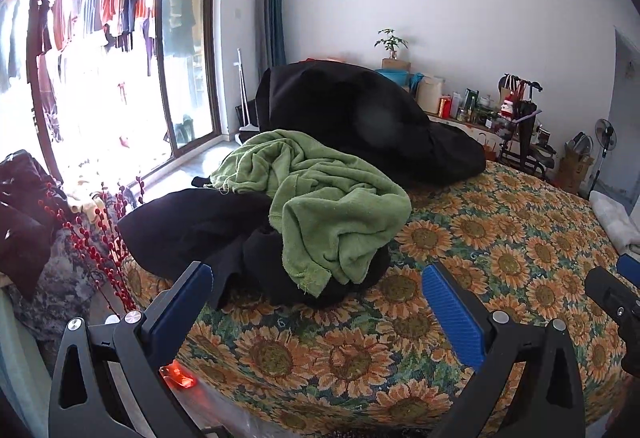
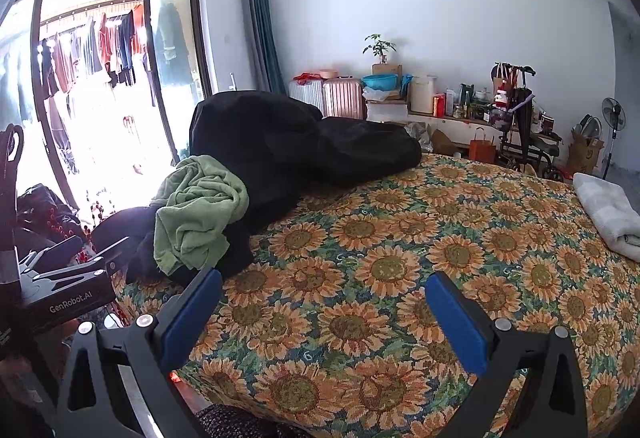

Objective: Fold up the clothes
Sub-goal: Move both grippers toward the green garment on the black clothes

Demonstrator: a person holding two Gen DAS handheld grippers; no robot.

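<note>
Both blue-padded black tools, left point(image 1: 316, 290) and right point(image 2: 324, 294), hang spread wide and empty above the sunflower-patterned bedspread point(image 2: 400, 258); a crumpled green terry garment point(image 1: 320, 198) tops black clothing point(image 1: 200, 226) just beyond the left tool.

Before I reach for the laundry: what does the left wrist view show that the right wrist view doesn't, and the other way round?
Only the left wrist view: the red berry branches in clear close view, and the pile nearly straight ahead of the left tongs, which are open and empty.

Only the right wrist view: the pink suitcase, the folded white towel in full, and its own right tongs, open over bare bedspread.

Both: the green garment on black clothes, the sunflower bedspread.
</note>
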